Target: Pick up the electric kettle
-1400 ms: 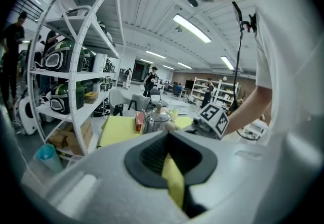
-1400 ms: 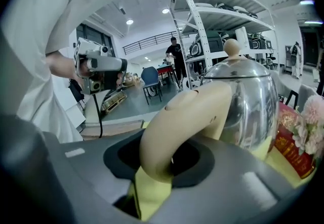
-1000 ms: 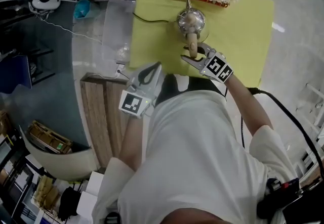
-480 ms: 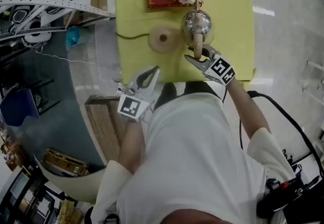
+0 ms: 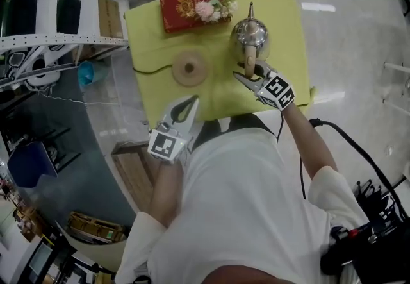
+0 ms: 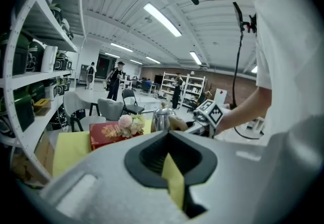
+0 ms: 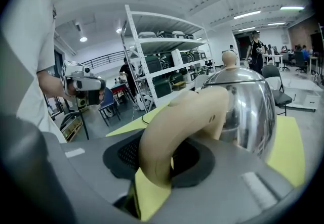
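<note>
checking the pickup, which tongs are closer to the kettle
Right. The right tongs grip the handle of the kettle on its near side. The left tongs are empty, apart from it, by the table's near edge, just short of the round base.

Head view steeply down over yellow table (image 5: 282, 13); both gripper views low, level, sharing the kettle (image 5: 250, 34).

The electric kettle (image 5: 250, 34) is a polished steel pot with a thin spout (image 5: 250, 8), a round lid knob (image 7: 230, 58) and a curved tan handle (image 7: 174, 129). It sits upright over the yellow cloth (image 5: 285, 13), off its round base (image 5: 189, 68), which lies nearby. The right gripper (image 5: 251, 76) clasps the handle.
</note>
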